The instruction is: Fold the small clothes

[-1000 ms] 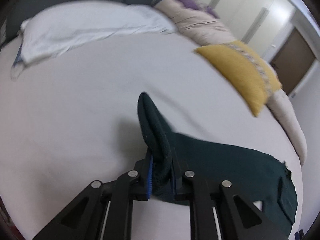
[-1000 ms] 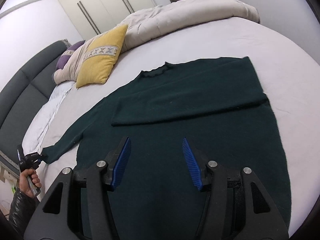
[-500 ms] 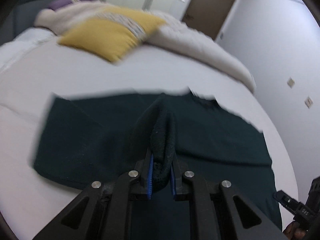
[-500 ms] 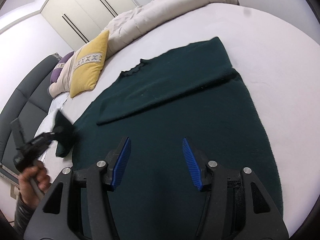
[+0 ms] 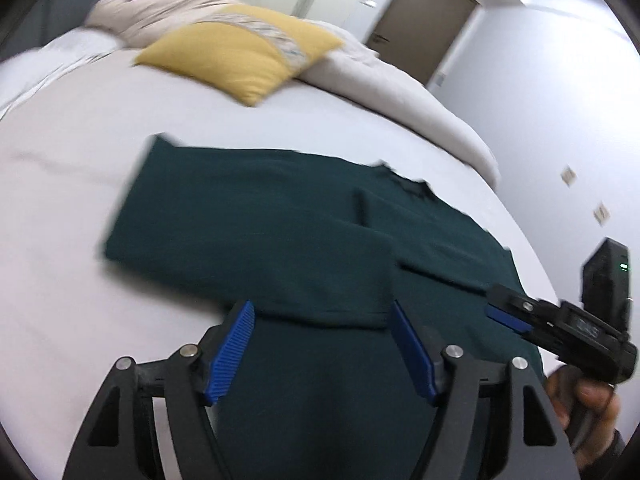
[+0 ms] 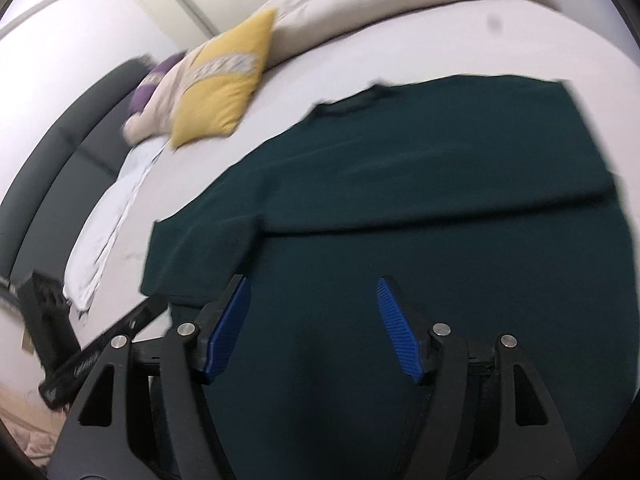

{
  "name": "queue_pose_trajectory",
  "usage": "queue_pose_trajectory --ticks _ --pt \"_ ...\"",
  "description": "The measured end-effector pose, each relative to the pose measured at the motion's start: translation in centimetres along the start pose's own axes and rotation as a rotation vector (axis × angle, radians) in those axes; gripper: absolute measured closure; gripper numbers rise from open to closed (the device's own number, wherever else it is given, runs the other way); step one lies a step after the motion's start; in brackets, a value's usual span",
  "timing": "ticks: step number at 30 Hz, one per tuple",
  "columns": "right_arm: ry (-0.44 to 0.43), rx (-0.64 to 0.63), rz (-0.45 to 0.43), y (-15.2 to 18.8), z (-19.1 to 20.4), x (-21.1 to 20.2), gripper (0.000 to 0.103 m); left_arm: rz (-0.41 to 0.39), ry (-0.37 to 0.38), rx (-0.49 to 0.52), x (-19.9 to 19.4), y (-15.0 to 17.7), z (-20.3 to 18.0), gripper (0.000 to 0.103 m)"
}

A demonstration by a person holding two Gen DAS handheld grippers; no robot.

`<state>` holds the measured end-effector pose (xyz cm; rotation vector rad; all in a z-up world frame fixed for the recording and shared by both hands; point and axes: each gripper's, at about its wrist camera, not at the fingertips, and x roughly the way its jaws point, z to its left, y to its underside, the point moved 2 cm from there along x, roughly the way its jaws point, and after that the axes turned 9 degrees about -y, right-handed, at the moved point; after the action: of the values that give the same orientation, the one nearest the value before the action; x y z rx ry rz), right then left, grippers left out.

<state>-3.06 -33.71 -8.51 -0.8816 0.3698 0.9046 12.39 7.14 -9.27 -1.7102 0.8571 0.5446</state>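
A dark green sweater (image 5: 280, 216) lies flat on the white bed (image 5: 60, 184), both sleeves folded across its body, bare sheet along its near edge. Motion blur softens its outline, so the folds' exact edges are unclear. The left gripper (image 5: 322, 342) and right gripper (image 6: 314, 322) hover above it, jaws apart, empty.

My left wrist camera looks forward, close above the dark green sweater (image 5: 280, 216), toward the door (image 5: 420, 24). My right wrist camera, equally close, faces the headboard (image 6: 60, 152). Both share sweater and yellow pillow (image 6: 224, 80).
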Motion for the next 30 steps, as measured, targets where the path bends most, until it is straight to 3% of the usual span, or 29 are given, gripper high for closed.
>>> queue_pose_trajectory --ticks 4,7,9,11,12,16,21,24,30 --pt "0.005 -0.004 0.087 -1.1 2.4 6.0 0.039 -0.013 -0.03 -0.074 -1.0 -0.4 4.1 0.033" --pt "0.079 -0.021 0.153 -1.5 3.3 10.4 0.044 -0.019 -0.043 -0.089 -1.0 -0.6 5.6 0.033" --pt "0.124 -0.07 0.15 -1.7 4.0 11.5 0.069 -0.02 -0.049 -0.1 -1.1 -0.8 6.5 0.033" --pt "0.116 -0.084 0.163 -1.9 4.6 11.7 0.091 -0.018 -0.054 -0.112 -0.9 -1.0 7.2 0.033" --pt "0.109 -0.094 0.163 -2.0 4.9 11.5 0.097 -0.017 -0.057 -0.117 -0.8 -1.1 7.4 0.033" --pt "0.081 -0.18 0.113 -3.2 7.1 8.5 0.097 -0.03 -0.062 -0.126 -0.5 -2.2 7.4 0.033" --pt "0.073 -0.226 -0.019 -7.8 7.3 2.6 0.097 -0.072 -0.07 -0.106 -0.7 -4.6 6.4 0.033" --pt "0.116 -0.19 -0.061 -10.2 3.4 0.1 0.097 -0.08 -0.091 -0.087 0.4 -6.3 5.7 0.032" --pt "0.206 -0.001 -0.008 -10.4 -7.3 1.1 0.097 -0.012 -0.185 0.0 6.1 -9.3 3.8 0.032"
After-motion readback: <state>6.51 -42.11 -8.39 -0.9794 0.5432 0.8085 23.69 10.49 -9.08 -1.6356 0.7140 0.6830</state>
